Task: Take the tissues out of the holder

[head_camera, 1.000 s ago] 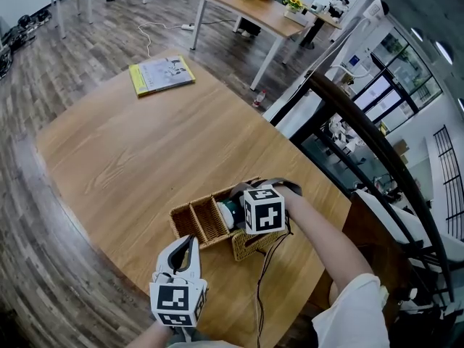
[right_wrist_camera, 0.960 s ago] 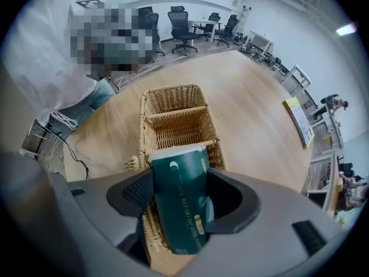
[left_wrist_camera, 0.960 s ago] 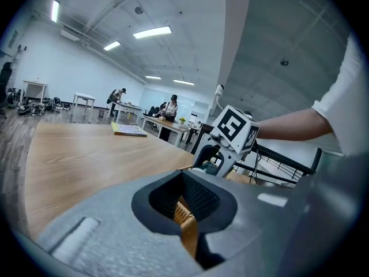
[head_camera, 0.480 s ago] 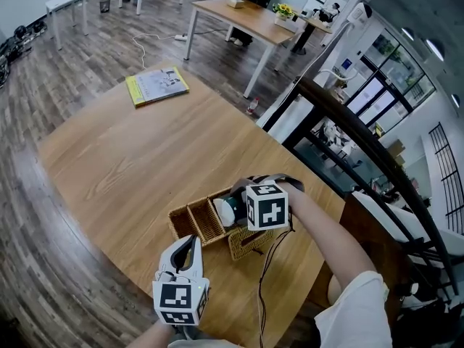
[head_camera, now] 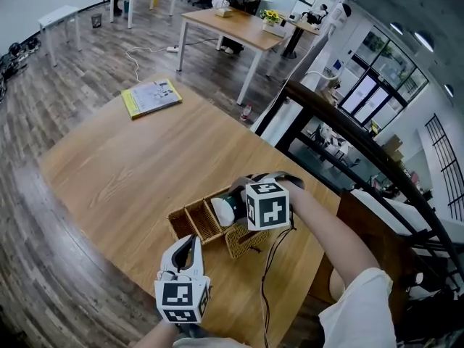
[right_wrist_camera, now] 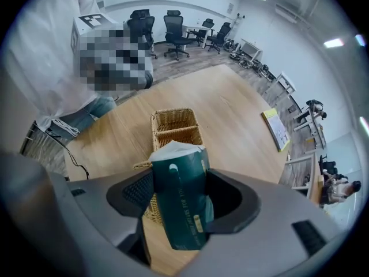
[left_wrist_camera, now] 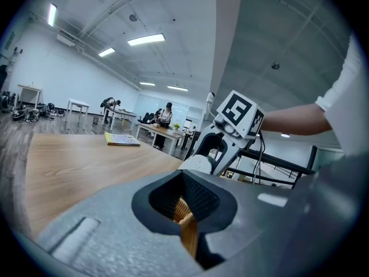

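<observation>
A dark green tissue pack (right_wrist_camera: 180,195) with white tissue at its top sits between the pads of my right gripper (right_wrist_camera: 183,203), which is shut on it. In the head view the right gripper (head_camera: 232,210) holds the pack (head_camera: 223,210) just above the wicker holder (head_camera: 197,222). The holder (right_wrist_camera: 173,123) has several compartments and lies on the wooden table (head_camera: 130,165) below the pack. My left gripper (head_camera: 190,243) is at the holder's near wall, its jaws closed on a strip of wicker (left_wrist_camera: 187,229). From the left gripper view, the right gripper (left_wrist_camera: 228,137) shows ahead.
A yellow booklet (head_camera: 151,96) lies at the table's far corner. A black cable (head_camera: 264,267) hangs from the right gripper over the near edge. A dark railing (head_camera: 348,114) runs along the right. Other tables and chairs stand farther off on the wood floor.
The right gripper has drawn the tissue pack a little higher out of the holder. The left gripper stays at the holder's wall.
</observation>
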`<state>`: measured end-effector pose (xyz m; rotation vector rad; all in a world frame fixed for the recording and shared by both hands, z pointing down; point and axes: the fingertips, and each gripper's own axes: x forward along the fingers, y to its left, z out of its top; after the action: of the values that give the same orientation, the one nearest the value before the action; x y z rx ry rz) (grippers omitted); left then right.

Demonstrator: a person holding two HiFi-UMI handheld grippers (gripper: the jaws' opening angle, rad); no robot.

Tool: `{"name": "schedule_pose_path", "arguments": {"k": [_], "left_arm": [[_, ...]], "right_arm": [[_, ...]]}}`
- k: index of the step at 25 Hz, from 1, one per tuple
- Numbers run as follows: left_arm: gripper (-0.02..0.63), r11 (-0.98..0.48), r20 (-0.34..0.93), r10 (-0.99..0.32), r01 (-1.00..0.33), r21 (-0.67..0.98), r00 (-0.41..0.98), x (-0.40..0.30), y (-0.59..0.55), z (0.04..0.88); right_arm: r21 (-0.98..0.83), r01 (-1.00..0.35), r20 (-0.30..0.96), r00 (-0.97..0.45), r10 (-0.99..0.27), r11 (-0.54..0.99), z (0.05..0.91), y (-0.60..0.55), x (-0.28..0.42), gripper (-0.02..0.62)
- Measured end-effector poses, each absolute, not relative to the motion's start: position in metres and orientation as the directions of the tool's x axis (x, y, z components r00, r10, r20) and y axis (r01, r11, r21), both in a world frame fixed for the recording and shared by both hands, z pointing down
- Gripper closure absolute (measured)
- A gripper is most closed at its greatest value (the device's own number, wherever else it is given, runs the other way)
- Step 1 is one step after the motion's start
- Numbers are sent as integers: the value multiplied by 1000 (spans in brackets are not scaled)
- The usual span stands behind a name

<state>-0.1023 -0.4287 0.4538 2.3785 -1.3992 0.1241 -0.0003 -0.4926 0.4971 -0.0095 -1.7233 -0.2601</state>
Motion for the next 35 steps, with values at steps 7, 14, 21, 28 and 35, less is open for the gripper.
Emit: {"name": "schedule_pose_path", "arguments": {"k": [7,14,21,28,35], "left_arm": [[620,-466,241,-817,-845,261,525,-93,-419,440],[620,-512,233,-792,-821,252,565,-76,-403,432],[620,-575,237,-747,-783,238,621,-50,-386,431],[620,-632,249,-697,-740,230,673,-22,-369,433],[620,-695,269,-633,-686,217,726,5,-345,441]], "right_arm": [[193,123,972,-162,-172,973,477,-476,11,305],[205,71,969,-152,-193,976,464,-451,32,307],[196,-10,970,-146,-195,981,465,-421,59,307],[176,-101,973,-132,-188,979,474,-389,93,307],[146,-194,976,-134,-174,970,490,-353,119,307]]}}
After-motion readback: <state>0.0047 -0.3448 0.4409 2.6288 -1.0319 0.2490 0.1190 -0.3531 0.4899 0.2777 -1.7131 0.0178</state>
